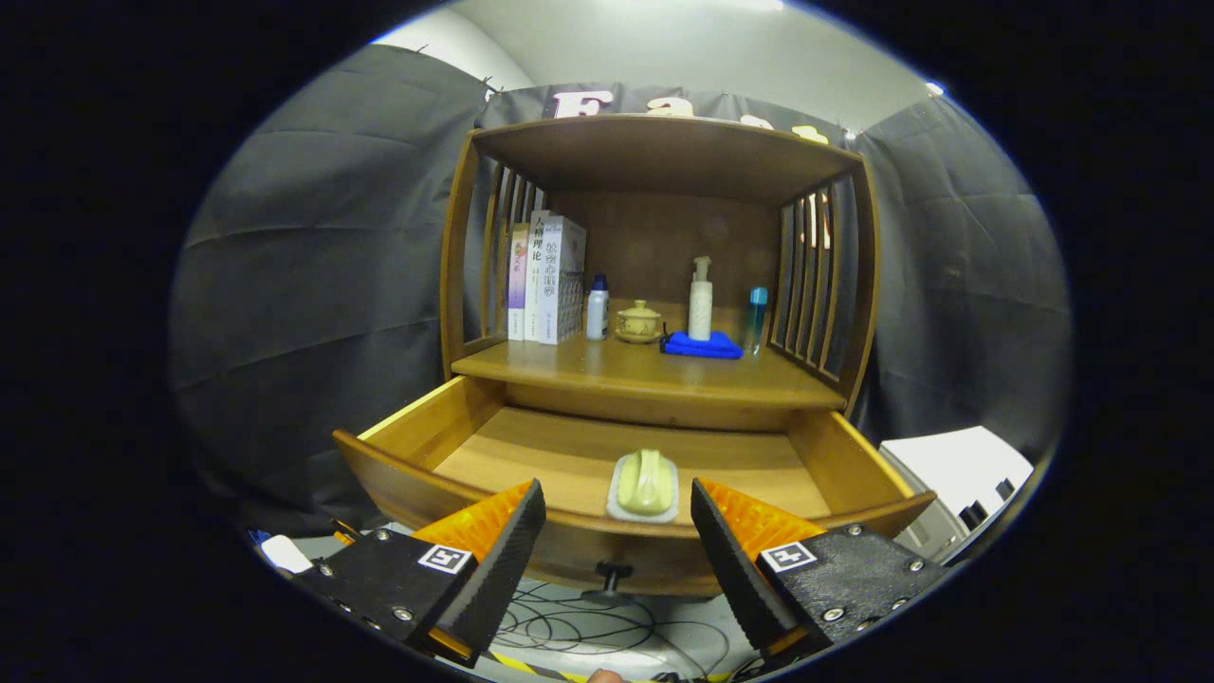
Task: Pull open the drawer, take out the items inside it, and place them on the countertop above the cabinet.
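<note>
The wooden drawer (474,441) stands pulled out from the cabinet, its dark knob (613,576) on the front panel just ahead of my fingers. Inside it, near the front, lies a pale yellow-green brush-like item on a white base (645,485). My gripper (618,507) is open and holds nothing; it hovers in front of the drawer's front panel, with the item showing between and beyond the fingertips. Above the drawer is the wooden countertop (588,365) of the cabinet.
On the countertop stand books (548,278), a small white bottle (597,309), a lidded ceramic pot (638,323), a pump bottle (700,300) on a blue cloth (704,345), and a slim blue-capped tube (756,319). Slatted side walls flank the shelf. Cables (588,631) lie on the floor below.
</note>
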Tool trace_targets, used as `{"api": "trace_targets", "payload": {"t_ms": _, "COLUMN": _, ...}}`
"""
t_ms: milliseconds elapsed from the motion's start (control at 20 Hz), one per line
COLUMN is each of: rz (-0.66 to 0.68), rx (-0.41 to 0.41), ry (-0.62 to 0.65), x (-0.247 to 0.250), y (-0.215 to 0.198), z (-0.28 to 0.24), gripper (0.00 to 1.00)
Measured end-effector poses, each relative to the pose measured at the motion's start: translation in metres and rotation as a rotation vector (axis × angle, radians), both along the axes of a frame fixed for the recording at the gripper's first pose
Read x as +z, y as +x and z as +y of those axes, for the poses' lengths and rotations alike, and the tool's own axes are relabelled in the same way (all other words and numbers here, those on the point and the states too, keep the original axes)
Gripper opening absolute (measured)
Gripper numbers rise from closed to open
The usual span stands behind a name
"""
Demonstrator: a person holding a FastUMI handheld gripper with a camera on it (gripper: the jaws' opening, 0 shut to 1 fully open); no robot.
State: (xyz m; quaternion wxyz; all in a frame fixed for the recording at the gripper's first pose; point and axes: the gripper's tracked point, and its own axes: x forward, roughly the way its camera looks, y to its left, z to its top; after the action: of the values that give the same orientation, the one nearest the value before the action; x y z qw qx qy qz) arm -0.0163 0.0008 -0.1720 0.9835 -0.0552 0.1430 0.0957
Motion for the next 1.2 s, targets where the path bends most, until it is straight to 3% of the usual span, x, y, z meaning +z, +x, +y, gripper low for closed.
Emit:
{"api": "trace_targets", "payload": {"t_ms": 550, "rz": 0.212, "rx": -0.024, "ry": -0.074, "x": -0.013, "y": 0.077, "z": 0.013, "gripper": 0.95}}
{"api": "trace_targets", "payload": {"t_ms": 950, "rz": 0.466, "rx": -0.167, "ry": -0.06, "x": -0.085, "y": 0.104, "z": 0.0, "gripper": 0.94}}
{"api": "trace_targets", "payload": {"t_ms": 1200, "rz": 0.573, "rx": -0.203, "ry": -0.04, "x": -0.119, "y": 0.117, "z": -0.002, "gripper": 0.93}}
